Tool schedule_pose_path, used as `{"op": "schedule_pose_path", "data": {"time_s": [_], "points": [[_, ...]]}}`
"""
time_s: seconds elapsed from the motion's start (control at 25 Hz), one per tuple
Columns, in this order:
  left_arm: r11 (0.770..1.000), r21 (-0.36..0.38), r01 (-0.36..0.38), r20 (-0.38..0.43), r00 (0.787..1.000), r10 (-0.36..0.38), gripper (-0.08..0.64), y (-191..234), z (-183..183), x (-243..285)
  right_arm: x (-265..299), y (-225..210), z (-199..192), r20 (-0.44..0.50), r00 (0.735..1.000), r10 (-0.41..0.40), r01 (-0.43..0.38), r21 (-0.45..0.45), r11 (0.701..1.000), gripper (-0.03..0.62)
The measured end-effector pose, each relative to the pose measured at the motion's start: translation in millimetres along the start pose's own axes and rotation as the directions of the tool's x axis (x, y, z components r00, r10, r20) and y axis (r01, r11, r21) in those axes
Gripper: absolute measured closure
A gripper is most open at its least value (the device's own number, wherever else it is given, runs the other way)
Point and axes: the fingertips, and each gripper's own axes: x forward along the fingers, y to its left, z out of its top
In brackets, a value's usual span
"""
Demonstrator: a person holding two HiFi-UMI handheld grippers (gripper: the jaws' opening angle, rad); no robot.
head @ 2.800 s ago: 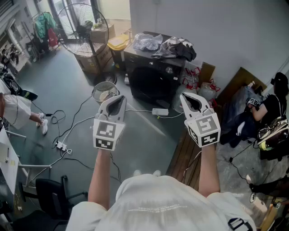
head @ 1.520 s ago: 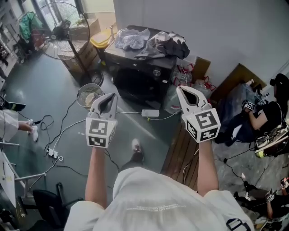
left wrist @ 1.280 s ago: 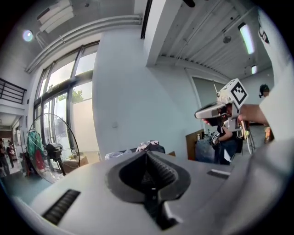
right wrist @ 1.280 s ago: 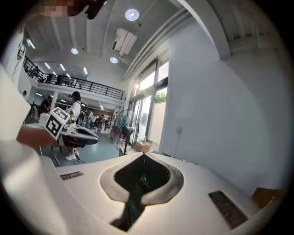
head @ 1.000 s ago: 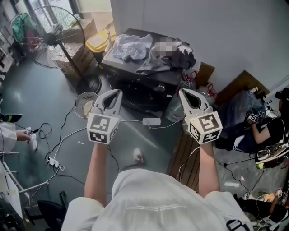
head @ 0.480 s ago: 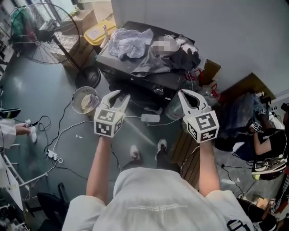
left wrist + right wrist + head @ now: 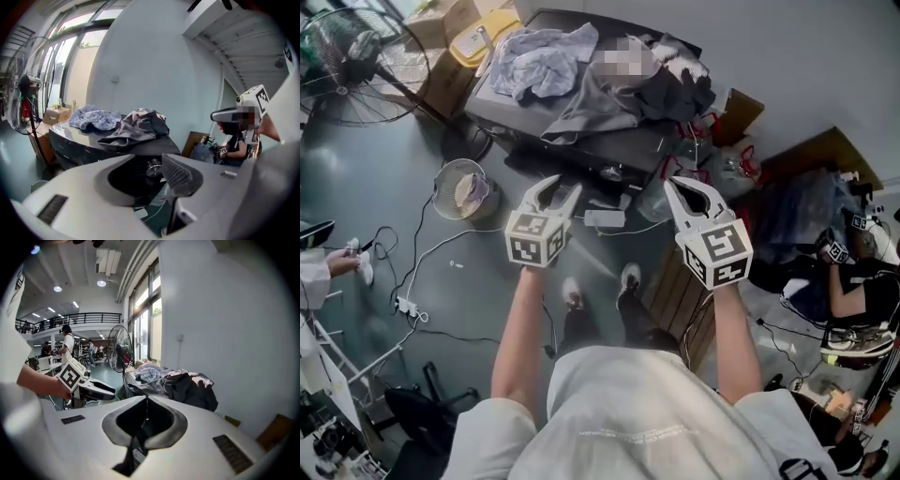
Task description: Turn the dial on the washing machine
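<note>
Right now the dial (image 7: 153, 166) sits on the front panel of the washing machine (image 7: 602, 146), just under the edge of its top and below the heap of clothes (image 7: 581, 80), well apart from both of your tools. Your left hand-held gripper (image 7: 562, 187) has its jaws partly apart, having just been opening, with nothing between them. Your right hand-held gripper (image 7: 675, 186) has its jaws pressed together on nothing. The likeliest slip, I'd judge, is closing off-centre on that small knob, so the pads skid round it instead of turning it. A grey garment also drapes to the front edge near the dial and could get pinched along with it. Mind the cables (image 7: 461, 241) trailing over the floor (image 7: 366, 178) beside your feet — a snag if you step closer. Only the left gripper view lines the dial up in the gap between the jaws; the head view shows it as a mere glint, yet it alone shows the cables and your feet. The right gripper view shows its own shut jaws and your other tool from the side — I cannot find the dial there.
</note>
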Motion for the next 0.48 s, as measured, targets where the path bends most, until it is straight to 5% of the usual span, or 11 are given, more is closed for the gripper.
{"op": "schedule_pose_path", "data": {"time_s": [0.28, 0.48], "points": [[0.999, -0.029, 0.034, -0.048, 0.998, -0.036, 0.332, -24, -37, 59, 4, -11, -41, -0.053, 0.998, 0.032, -0.030, 0.023, 0.999, 0.577], [0.990, -0.127, 0.055, -0.045, 0.997, -0.061, 0.285, -39, -51, 96, 8, -23, -63, -0.082, 0.995, 0.063, -0.064, -0.010, 0.998, 0.577]]}}
